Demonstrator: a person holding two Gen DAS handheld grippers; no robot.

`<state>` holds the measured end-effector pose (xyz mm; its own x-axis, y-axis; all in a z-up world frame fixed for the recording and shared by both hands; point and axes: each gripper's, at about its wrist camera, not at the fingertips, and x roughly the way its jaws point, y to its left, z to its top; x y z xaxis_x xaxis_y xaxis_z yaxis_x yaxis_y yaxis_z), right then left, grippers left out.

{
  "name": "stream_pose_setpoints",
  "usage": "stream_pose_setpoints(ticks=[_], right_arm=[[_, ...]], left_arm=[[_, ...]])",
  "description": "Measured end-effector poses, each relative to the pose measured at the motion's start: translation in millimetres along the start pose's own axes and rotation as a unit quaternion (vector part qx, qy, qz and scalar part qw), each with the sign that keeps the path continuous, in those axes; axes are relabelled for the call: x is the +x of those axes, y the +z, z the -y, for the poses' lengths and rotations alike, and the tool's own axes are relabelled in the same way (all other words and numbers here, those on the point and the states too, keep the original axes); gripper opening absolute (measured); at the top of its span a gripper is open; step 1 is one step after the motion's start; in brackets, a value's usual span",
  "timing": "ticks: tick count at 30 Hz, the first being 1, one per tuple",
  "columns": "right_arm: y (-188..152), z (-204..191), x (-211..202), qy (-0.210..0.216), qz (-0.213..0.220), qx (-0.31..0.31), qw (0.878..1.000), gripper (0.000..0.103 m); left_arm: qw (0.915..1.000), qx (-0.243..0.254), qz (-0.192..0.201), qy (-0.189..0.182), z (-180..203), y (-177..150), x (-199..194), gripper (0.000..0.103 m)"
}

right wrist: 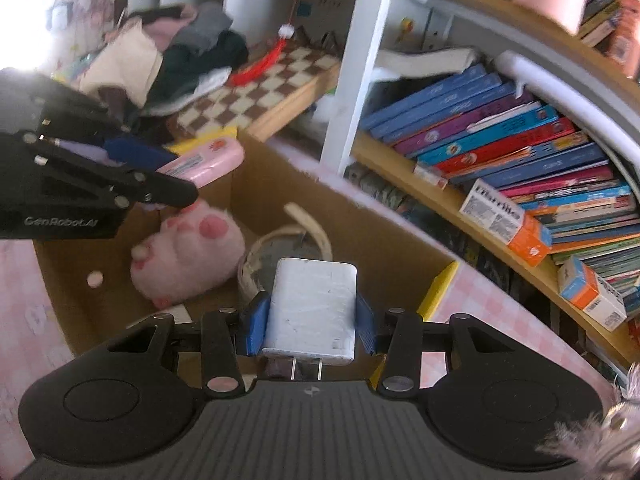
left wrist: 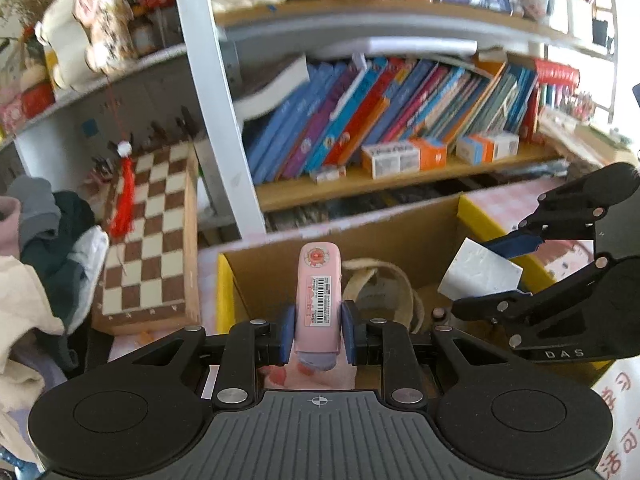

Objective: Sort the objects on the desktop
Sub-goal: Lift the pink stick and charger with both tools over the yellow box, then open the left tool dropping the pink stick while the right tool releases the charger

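My left gripper point(left wrist: 318, 334) is shut on a pink stapler-like case point(left wrist: 319, 292) with a barcode label, held over the open cardboard box point(left wrist: 404, 226). It also shows in the right wrist view point(right wrist: 202, 164), held by the left gripper point(right wrist: 160, 184). My right gripper point(right wrist: 310, 318) is shut on a white plug charger point(right wrist: 312, 312), prongs toward the camera, above the same box point(right wrist: 400, 248). The charger shows in the left wrist view point(left wrist: 478, 274), held by the right gripper point(left wrist: 496, 280). A pink plush toy point(right wrist: 188, 252) and a roll of tape point(right wrist: 280, 252) lie in the box.
A bookshelf with leaning books point(left wrist: 380, 116) and small boxes point(left wrist: 404, 156) stands behind the box. A chessboard point(left wrist: 150, 236) leans at the left beside a heap of clothes point(left wrist: 44, 248). A pink checked tablecloth point(right wrist: 492, 320) covers the desk.
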<state>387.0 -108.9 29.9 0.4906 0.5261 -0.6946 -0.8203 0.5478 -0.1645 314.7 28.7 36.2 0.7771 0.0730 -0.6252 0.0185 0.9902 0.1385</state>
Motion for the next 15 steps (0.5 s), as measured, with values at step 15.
stream_pose_setpoints(ticks=[15], right_arm=[[-3.4, -9.3, 37.1, 0.008, -0.063, -0.084, 0.994, 0.043]], left_arm=[[0.9982, 0.015, -0.057, 0.013, 3.7, -3.0, 40.9, 0.023]])
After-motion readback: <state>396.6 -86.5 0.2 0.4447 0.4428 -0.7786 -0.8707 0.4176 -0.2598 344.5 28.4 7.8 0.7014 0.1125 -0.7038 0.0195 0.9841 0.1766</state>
